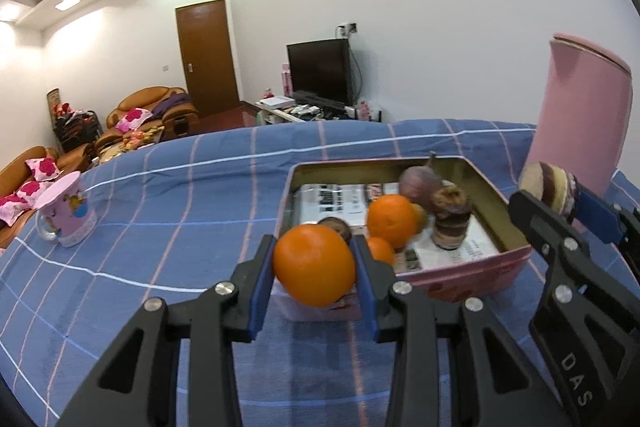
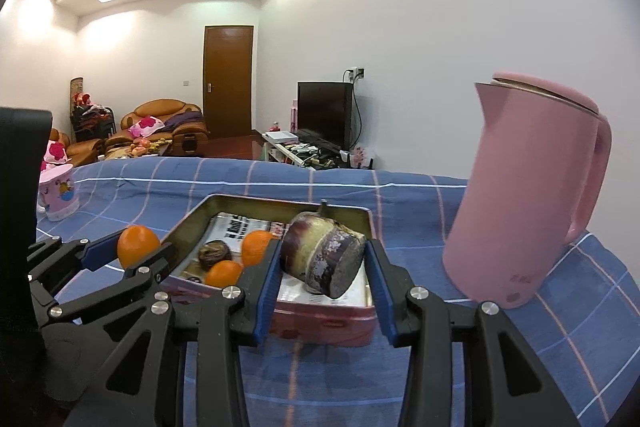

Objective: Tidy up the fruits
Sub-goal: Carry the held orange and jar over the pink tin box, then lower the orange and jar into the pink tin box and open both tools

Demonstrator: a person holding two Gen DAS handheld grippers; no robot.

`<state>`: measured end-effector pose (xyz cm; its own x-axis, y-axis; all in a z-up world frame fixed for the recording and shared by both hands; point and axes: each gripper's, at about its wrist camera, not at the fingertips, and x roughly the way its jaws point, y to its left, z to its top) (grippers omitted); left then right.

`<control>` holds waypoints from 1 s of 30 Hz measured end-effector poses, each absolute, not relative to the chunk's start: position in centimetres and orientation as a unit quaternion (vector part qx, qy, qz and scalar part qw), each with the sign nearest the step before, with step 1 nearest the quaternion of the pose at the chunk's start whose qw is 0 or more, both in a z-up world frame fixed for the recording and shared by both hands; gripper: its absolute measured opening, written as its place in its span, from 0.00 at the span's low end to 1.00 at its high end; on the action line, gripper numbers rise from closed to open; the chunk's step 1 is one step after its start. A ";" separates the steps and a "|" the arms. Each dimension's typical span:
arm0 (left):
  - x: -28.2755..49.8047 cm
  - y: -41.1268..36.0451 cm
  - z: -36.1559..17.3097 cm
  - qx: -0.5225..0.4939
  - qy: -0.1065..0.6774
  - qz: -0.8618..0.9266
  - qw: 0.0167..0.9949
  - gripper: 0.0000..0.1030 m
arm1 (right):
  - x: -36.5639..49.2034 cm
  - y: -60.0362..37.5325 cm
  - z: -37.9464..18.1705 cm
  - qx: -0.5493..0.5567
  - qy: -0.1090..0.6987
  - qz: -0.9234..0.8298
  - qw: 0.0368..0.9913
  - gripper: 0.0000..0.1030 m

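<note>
We had an orange (image 1: 314, 265) clenched in the left gripper (image 1: 314, 267), its blue-padded fingers (image 1: 260, 283) pressing the fruit on opposite sides around its widest part, held in the air just short of the near rim of the pink tin (image 1: 472, 269). The right gripper (image 2: 322, 263) was likewise closed, on a brown-and-cream banded piece (image 2: 322, 257) (taro, by our guess, though we could not be sure), which hung over the tin's near right corner. Inside the tin, on printed paper, sat two more oranges (image 1: 390, 221), a second banded stump (image 1: 450, 217) standing upright, a purplish round fruit (image 1: 420, 181) at the back and a small dark one (image 1: 336, 227) near the front. A pink kettle (image 2: 528, 187) stood on the blue checked tablecloth (image 1: 180, 187) just beside the tin. We judged the orange smooth, round and slightly yielding, apt to roll from a loose hold, so a grip across its middle suited it; the banded piece looked firm, rough and heavier, best pinched across its flat sides.
</note>
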<state>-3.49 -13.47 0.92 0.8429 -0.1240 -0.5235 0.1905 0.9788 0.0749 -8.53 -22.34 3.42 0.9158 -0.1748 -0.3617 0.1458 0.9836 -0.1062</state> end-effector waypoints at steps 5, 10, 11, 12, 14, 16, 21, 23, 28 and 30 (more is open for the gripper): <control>-2.9 -15.1 0.9 0.062 0.273 -0.093 0.956 0.38 | -8.4 -23.7 3.5 -0.037 0.188 -0.090 0.977 0.43; -2.4 -16.6 0.8 0.061 0.278 -0.102 0.953 0.38 | -8.5 -24.8 3.6 -0.041 0.186 -0.097 0.977 0.43; -2.4 -16.8 0.8 0.061 0.278 -0.104 0.953 0.38 | -8.5 -25.1 3.6 -0.041 0.186 -0.099 0.977 0.43; -2.4 -17.1 0.8 0.059 0.279 -0.106 0.952 0.38 | -8.5 -25.4 3.6 -0.039 0.186 -0.101 0.977 0.42; -2.2 -17.6 0.8 0.055 0.284 -0.112 0.951 0.38 | -8.4 -26.0 3.6 -0.035 0.187 -0.106 0.976 0.43; -1.9 -18.0 0.7 0.049 0.291 -0.118 0.948 0.38 | -8.1 -26.5 3.7 -0.030 0.190 -0.110 0.975 0.43; -1.0 -19.0 0.5 0.033 0.305 -0.128 0.943 0.38 | -7.9 -27.6 3.8 -0.028 0.190 -0.128 0.973 0.43; -0.7 -19.6 0.4 0.031 0.309 -0.135 0.941 0.38 | -7.8 -28.2 3.9 -0.024 0.191 -0.135 0.972 0.43; -0.5 -20.1 0.4 0.027 0.312 -0.157 0.937 0.38 | -7.6 -29.3 3.9 -0.015 0.194 -0.153 0.969 0.43; -0.3 -20.1 0.3 0.022 0.316 -0.167 0.934 0.38 | -7.6 -29.3 4.0 -0.019 0.192 -0.157 0.968 0.43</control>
